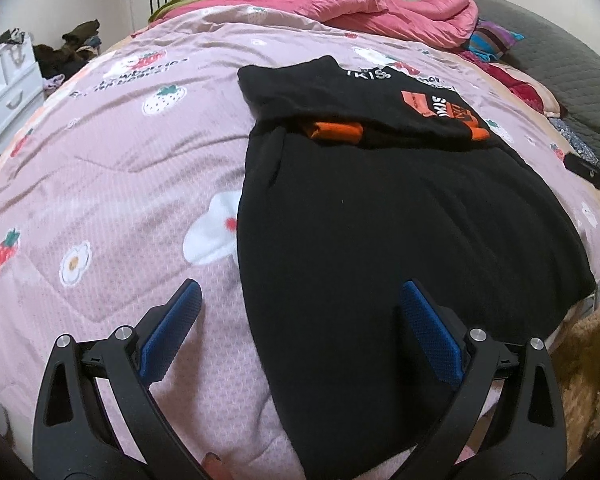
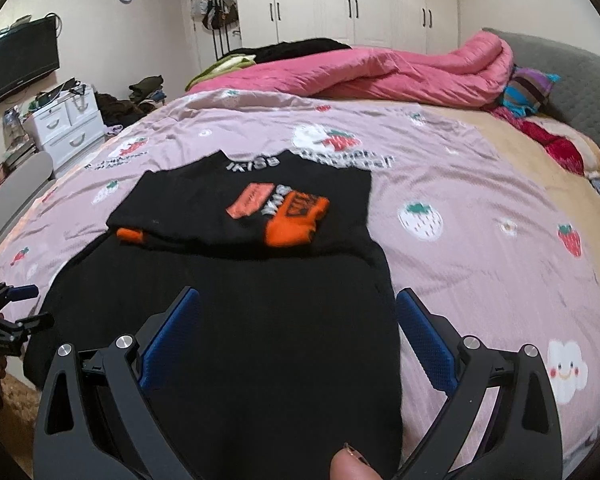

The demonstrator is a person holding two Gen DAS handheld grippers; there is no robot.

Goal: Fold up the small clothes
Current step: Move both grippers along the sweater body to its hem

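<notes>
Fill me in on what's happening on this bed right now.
A person is folding a black garment spread on the pink strawberry quilt, a handheld gripper in each hand. Its far end, with the orange print, is already folded over. The left gripper and right gripper are both open at the near end, gripping nothing.

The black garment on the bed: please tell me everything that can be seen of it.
The black garment looks like soft knit cloth. It lies flat on the pink strawberry-print bedcover, its far part folded back over the rest, showing white lettering and an orange print. An orange patch peeks from under the fold at the left. Its near edge reaches the bed's edge. Both tools, the left and the right, hover open above it, holding nothing.
</notes>
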